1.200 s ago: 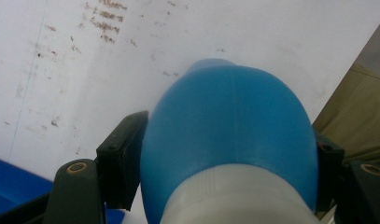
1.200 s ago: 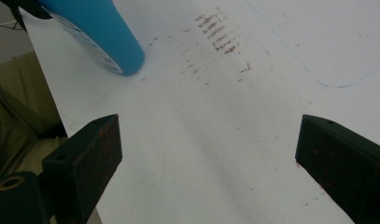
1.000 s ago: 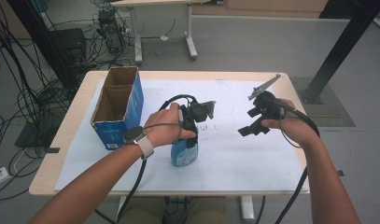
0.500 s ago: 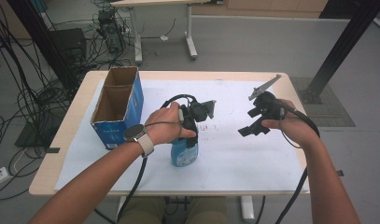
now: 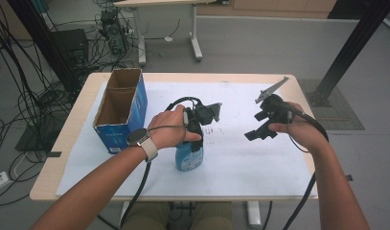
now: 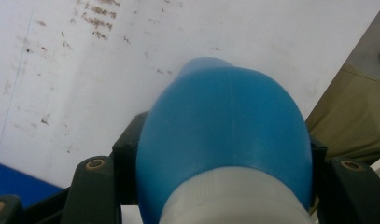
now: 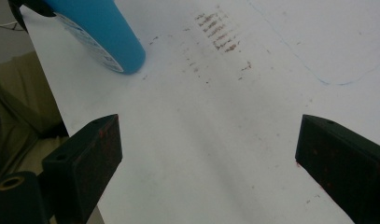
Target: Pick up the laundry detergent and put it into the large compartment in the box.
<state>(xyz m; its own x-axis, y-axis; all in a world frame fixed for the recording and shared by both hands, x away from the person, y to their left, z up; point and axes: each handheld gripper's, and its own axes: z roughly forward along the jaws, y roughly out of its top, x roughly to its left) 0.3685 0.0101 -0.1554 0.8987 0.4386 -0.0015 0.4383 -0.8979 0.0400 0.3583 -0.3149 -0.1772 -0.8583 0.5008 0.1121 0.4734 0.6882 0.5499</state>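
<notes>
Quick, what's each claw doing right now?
Left claw: shut on the blue bottle, which stands on the table.
Right claw: open, empty, above the white sheet.

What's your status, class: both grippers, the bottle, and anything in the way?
Left gripper shut on blue bottle, upright on white sheet. Right gripper open, empty, off to the side. Cardboard box stands apart.

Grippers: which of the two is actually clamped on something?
The left gripper: its jaws are shut on the blue bottle standing on the white sheet. The right gripper hovers with jaws wide apart, nothing between them.
</notes>
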